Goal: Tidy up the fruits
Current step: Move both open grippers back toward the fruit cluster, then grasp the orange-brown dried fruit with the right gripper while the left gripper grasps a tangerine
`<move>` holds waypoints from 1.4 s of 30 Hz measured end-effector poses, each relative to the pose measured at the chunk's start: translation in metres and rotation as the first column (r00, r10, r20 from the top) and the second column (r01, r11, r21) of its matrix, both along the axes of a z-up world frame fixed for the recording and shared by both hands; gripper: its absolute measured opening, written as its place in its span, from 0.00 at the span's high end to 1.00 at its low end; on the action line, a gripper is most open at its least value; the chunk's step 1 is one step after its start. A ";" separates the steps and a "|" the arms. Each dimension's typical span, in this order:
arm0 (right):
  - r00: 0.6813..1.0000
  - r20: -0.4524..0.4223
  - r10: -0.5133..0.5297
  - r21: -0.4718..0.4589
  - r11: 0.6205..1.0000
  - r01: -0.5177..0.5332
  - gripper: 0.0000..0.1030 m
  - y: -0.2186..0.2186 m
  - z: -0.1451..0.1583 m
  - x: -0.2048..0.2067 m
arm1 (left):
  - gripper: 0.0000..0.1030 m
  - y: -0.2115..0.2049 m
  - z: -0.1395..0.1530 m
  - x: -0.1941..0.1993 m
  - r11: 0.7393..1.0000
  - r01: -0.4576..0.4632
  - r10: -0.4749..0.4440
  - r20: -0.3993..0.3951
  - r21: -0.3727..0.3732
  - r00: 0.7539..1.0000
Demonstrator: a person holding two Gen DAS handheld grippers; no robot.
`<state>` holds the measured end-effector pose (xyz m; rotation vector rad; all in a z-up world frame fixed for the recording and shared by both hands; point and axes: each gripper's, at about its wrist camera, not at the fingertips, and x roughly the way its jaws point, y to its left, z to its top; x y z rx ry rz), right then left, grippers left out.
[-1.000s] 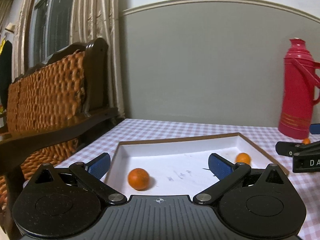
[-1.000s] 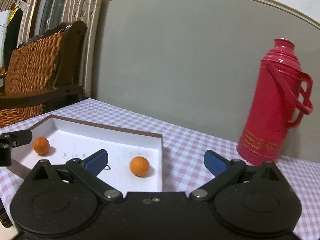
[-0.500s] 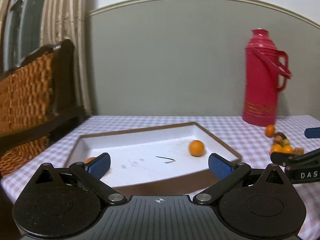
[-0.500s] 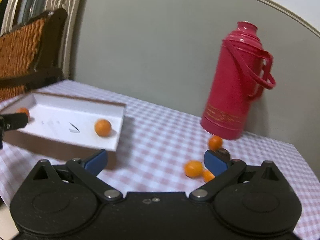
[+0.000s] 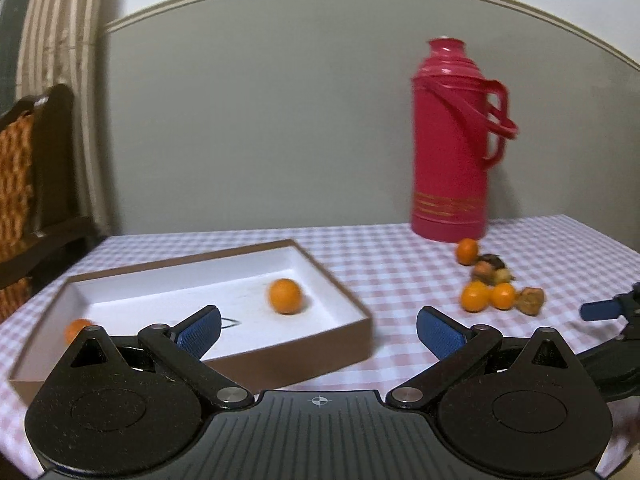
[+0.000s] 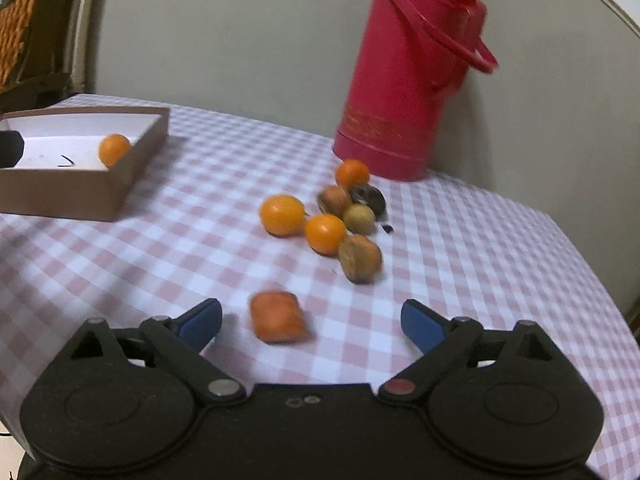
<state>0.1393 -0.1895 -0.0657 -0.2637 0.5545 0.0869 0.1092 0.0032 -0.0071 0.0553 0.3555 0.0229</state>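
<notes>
A shallow brown box with a white inside lies on the checked table. It holds two oranges; one shows in the right wrist view. A loose heap of oranges and brown fruits lies in front of the flask. A squarish orange piece lies just ahead of my right gripper, between its fingers. My right gripper is open and empty. My left gripper is open and empty, in front of the box's near wall.
A tall red thermos flask stands at the back of the table near the wall. A wicker chair stands at the left. The right gripper's blue fingertip shows at the right edge of the left wrist view.
Both grippers have swung to the right, away from the box. The fruit heap and the flask have come into view. The right gripper now looks down on the orange piece.
</notes>
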 end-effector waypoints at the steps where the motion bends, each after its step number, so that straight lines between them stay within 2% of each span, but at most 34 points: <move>1: 1.000 0.000 -0.003 0.004 1.000 0.003 0.14 -0.003 -0.001 0.001 | 0.00 -0.006 -0.001 0.002 1.000 0.009 -0.009 -0.004 0.002 1.000; 8: 1.000 0.006 -0.023 0.025 0.999 0.023 0.19 -0.031 -0.003 0.007 | 0.00 -0.042 -0.008 0.028 0.998 0.064 -0.063 -0.038 0.003 0.997; 11: 0.999 -0.002 -0.039 0.049 0.998 0.039 0.23 -0.045 -0.003 0.007 | 0.00 -0.059 -0.014 0.036 0.993 0.114 -0.113 -0.071 0.003 0.991; 16: 0.998 0.009 -0.061 0.058 0.996 0.060 0.25 -0.069 -0.003 -0.002 | 0.00 -0.090 -0.021 0.038 0.983 0.175 -0.171 -0.065 0.048 0.983; 21: 0.998 0.005 -0.067 0.104 0.992 0.066 0.29 -0.088 -0.003 -0.001 | 0.00 -0.107 -0.024 0.048 0.979 0.203 -0.199 -0.083 0.038 0.976; 22: 0.998 0.001 -0.066 0.113 0.991 0.065 0.32 -0.090 -0.003 0.000 | 0.00 -0.110 -0.025 0.049 0.978 0.206 -0.202 -0.087 0.041 0.976; 23: 0.998 0.000 -0.062 0.120 0.991 0.062 0.39 -0.091 -0.003 0.000 | 0.00 -0.113 -0.025 0.051 0.976 0.211 -0.206 -0.090 0.046 0.974; 25: 0.998 0.006 -0.060 0.116 0.991 0.059 0.42 -0.093 -0.002 0.000 | 0.01 -0.118 -0.026 0.057 0.974 0.219 -0.213 -0.099 0.052 0.972; 26: 0.998 0.004 -0.061 0.123 0.991 0.060 0.47 -0.096 -0.002 0.001 | 0.01 -0.120 -0.026 0.061 0.974 0.223 -0.217 -0.105 0.050 0.971; 28: 0.998 0.002 -0.065 0.133 0.989 0.065 0.52 -0.101 -0.001 0.003 | 0.10 -0.126 -0.027 0.071 0.971 0.231 -0.223 -0.118 0.058 0.968; 30: 0.998 0.002 -0.068 0.139 0.988 0.067 0.55 -0.103 -0.002 0.003 | 0.14 -0.131 -0.029 0.083 0.969 0.240 -0.229 -0.143 0.064 0.963; 31: 0.998 0.002 -0.068 0.142 0.988 0.067 0.61 -0.104 -0.001 0.003 | 0.16 -0.132 -0.030 0.088 0.968 0.241 -0.229 -0.151 0.066 0.962; 34: 0.998 -0.002 -0.064 0.149 0.987 0.064 0.68 -0.106 -0.001 0.003 | 0.22 -0.131 -0.033 0.101 0.968 0.246 -0.234 -0.185 0.045 0.954; 36: 0.998 0.001 -0.062 0.142 0.988 0.062 0.75 -0.105 -0.001 0.003 | 0.23 -0.132 -0.033 0.106 0.967 0.250 -0.239 -0.189 0.040 0.953; 37: 0.998 0.003 -0.063 0.141 0.988 0.062 0.82 -0.105 -0.001 0.002 | 0.24 -0.133 -0.034 0.109 0.967 0.252 -0.239 -0.196 0.042 0.951; 40: 0.998 0.001 -0.068 0.149 0.987 0.067 0.82 -0.107 0.000 0.006 | 0.32 -0.135 -0.037 0.121 0.966 0.255 -0.243 -0.222 0.028 0.944; 42: 0.997 0.000 -0.071 0.152 0.986 0.070 0.83 -0.108 0.000 0.010 | 0.34 -0.136 -0.038 0.125 0.966 0.259 -0.248 -0.231 0.020 0.941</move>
